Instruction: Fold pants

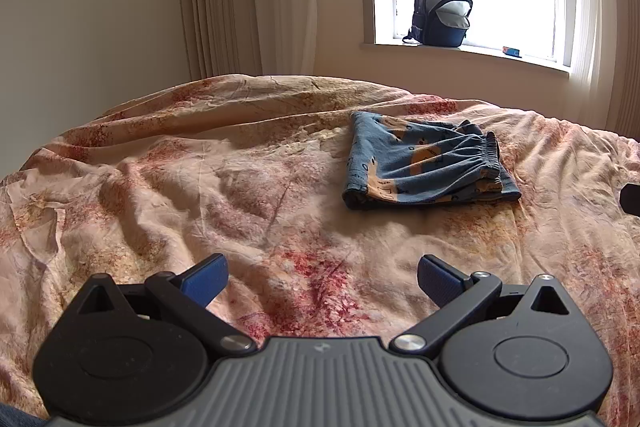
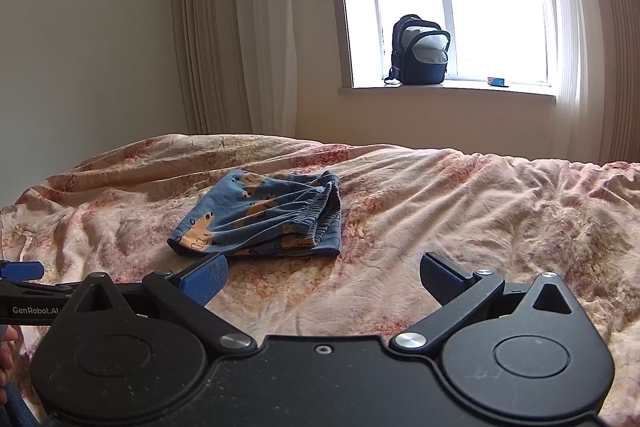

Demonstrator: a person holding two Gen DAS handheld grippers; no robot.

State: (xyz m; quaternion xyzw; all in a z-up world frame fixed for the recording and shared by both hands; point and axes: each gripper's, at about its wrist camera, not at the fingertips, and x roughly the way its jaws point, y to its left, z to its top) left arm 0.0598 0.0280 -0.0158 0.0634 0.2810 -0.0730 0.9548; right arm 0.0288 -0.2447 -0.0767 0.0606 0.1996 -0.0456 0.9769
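Rumpled floral bedspread [image 1: 240, 187] fills both views, soft and creased all over. Blue printed pants [image 1: 428, 163] sit folded into a squarish stack, elastic waistband bunched. Left gripper [image 1: 322, 281] and right gripper [image 2: 323, 281] both gape wide, holding nothing, short of the pants.

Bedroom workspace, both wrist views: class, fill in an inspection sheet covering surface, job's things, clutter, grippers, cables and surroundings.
Surface: bed with a wrinkled floral bedspread.
Job's things: blue printed pants, folded into a compact stack on the bedspread.
Clutter: nothing seen on the bed.
Grippers: left gripper open, empty; right gripper open, empty.
Cables: nothing seen.
Surroundings: open backpack and small blue box on the windowsill; curtains.
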